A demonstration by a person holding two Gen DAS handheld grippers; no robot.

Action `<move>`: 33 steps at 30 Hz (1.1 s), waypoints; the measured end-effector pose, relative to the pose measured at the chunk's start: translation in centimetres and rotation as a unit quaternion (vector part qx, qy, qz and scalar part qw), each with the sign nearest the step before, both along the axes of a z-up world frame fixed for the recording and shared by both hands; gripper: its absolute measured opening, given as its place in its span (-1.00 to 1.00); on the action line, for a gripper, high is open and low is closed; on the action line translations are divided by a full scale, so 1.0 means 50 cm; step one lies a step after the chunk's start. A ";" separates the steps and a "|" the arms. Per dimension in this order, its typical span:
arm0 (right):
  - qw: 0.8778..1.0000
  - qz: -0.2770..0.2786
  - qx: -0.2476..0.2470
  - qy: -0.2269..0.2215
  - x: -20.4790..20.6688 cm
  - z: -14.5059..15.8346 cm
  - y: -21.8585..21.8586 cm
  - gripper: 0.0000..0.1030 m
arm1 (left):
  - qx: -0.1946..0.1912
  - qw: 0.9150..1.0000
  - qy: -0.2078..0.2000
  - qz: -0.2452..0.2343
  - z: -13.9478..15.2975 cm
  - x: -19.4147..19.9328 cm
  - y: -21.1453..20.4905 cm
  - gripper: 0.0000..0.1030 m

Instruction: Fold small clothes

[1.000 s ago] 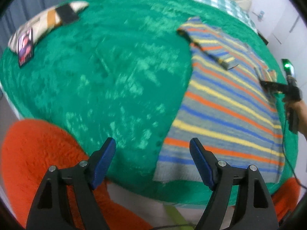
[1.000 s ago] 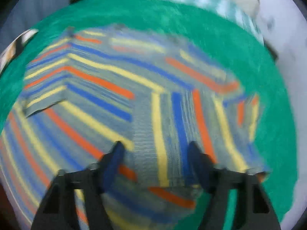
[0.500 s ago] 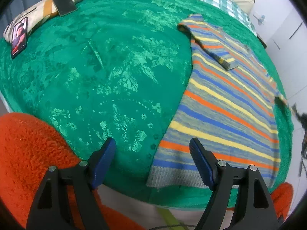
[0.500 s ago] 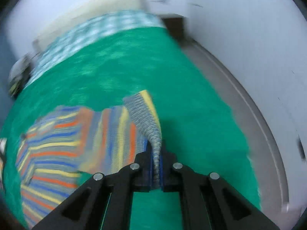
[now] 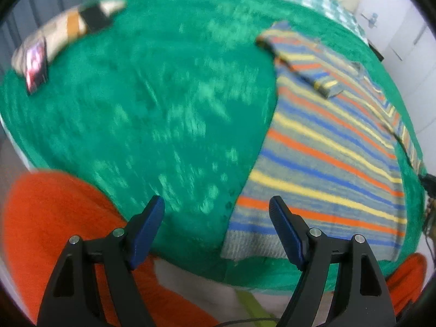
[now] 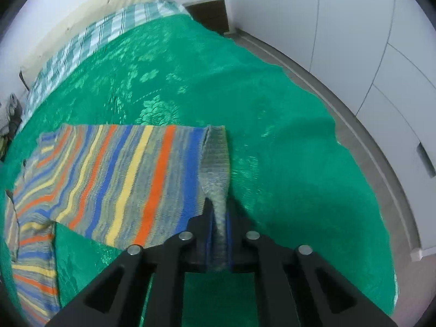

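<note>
Green patterned bedspread point(image 5: 169, 103) covers the whole bed. At its far left lies a phone point(image 5: 36, 68). The left gripper point(image 5: 216, 226) hangs wide open and empty over the near edge. The striped sweater point(image 5: 327, 158) lies flat on the right, in orange, blue and yellow bands. The right gripper point(image 6: 218, 234) pinches the grey sleeve cuff point(image 6: 215, 163), its jaws opening slightly. The cuff could slip out and spoil the fold.

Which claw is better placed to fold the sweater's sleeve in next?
Right, probably. The right claw already pinches the grey cuff of the striped sweater, sleeve stretched out. The left claw hangs open, holding nothing, near the hem.
</note>
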State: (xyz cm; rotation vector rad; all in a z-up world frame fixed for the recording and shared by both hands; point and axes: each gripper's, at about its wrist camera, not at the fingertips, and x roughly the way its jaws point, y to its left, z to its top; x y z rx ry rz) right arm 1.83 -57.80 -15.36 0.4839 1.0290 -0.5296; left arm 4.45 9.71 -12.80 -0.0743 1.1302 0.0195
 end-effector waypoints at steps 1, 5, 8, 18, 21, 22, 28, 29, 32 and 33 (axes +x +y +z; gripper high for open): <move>1.000 -0.012 -0.018 0.014 -0.019 0.008 -0.002 -0.63 | 0.012 1.000 -0.019 -0.013 0.025 0.004 -0.012 0.57; 0.996 -0.032 -0.080 0.005 -0.082 0.067 0.018 0.26 | 0.029 0.986 -0.108 -0.121 0.134 0.066 -0.115 0.68; 0.997 0.014 -0.063 -0.029 -0.108 0.101 0.080 0.26 | 0.036 0.961 -0.114 -0.248 0.129 0.166 -0.243 0.76; 0.986 0.115 0.059 -0.107 -0.151 0.101 0.326 0.26 | 0.102 0.937 0.017 -0.333 -0.125 0.410 -0.379 -0.40; 0.984 0.126 0.046 -0.115 -0.169 0.098 0.363 0.26 | 0.031 0.965 -0.016 -0.259 -0.061 0.436 -0.294 -0.91; 0.984 0.128 0.042 -0.118 -0.177 0.097 0.373 0.26 | 0.002 0.976 -0.036 -0.215 -0.026 0.445 -0.239 -0.91; 0.986 0.116 0.052 -0.104 -0.195 0.070 0.361 0.26 | -0.055 0.995 -0.066 0.060 0.029 0.507 0.128 -0.93; 0.987 0.113 0.058 -0.102 -0.192 0.066 0.357 0.26 | -0.045 0.992 -0.055 0.101 0.014 0.519 0.184 -0.94; 0.987 0.112 0.070 -0.089 -0.177 0.044 0.358 0.26 | -0.014 0.991 -0.019 0.134 -0.036 0.551 0.243 -0.97; 0.987 0.113 0.074 -0.084 -0.174 0.037 0.360 0.26 | -0.009 0.990 -0.012 0.139 -0.048 0.556 0.249 -0.97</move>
